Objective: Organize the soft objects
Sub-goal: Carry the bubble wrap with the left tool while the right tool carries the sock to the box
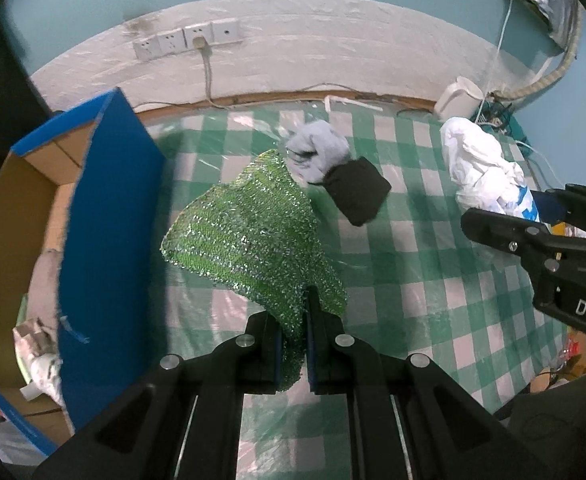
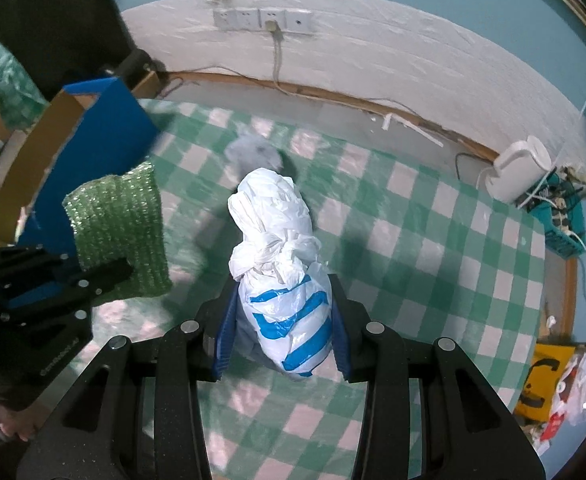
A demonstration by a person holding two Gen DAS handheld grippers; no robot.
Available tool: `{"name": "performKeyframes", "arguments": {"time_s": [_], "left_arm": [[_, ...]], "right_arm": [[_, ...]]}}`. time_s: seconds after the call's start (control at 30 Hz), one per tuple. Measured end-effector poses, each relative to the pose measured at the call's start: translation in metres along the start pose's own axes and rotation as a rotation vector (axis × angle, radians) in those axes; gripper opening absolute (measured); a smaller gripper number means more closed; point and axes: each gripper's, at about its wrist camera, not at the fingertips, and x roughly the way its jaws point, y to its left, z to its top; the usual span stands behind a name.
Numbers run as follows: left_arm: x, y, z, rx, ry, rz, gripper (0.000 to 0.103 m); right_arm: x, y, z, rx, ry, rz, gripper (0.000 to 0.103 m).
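My left gripper [image 1: 293, 336] is shut on a corner of a green glittery scouring cloth [image 1: 253, 236], which hangs above the checked table. My right gripper [image 2: 284, 320] is shut on a knotted white plastic bag with blue stripes [image 2: 281, 264], also lifted off the table. In the left wrist view the right gripper [image 1: 533, 236] and the white bag [image 1: 481, 164] show at the right. The right wrist view has the left gripper [image 2: 93, 276] with the green cloth [image 2: 121, 220] at the left. A grey cloth [image 1: 319, 150] and a black cloth [image 1: 357, 190] lie together on the table.
An open cardboard box with blue outer walls [image 1: 105, 216] stands at the table's left, some wrapped things inside it. The green-and-white checked tablecloth [image 1: 413, 280] is under clear plastic. A white kettle [image 1: 459, 98] and tangled cables sit at the far right corner. Wall sockets [image 1: 189, 38] are behind.
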Motion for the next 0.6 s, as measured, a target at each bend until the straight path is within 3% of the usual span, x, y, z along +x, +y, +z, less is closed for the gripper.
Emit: {"name": "performKeyframes", "arguments": {"time_s": [0.6], "left_arm": [[-0.046,0.050,-0.009,-0.073,-0.084,0.077,0.009]], "right_arm": [[-0.027,0.071,0.026,-0.101,-0.069,0.070,0.039]]}}
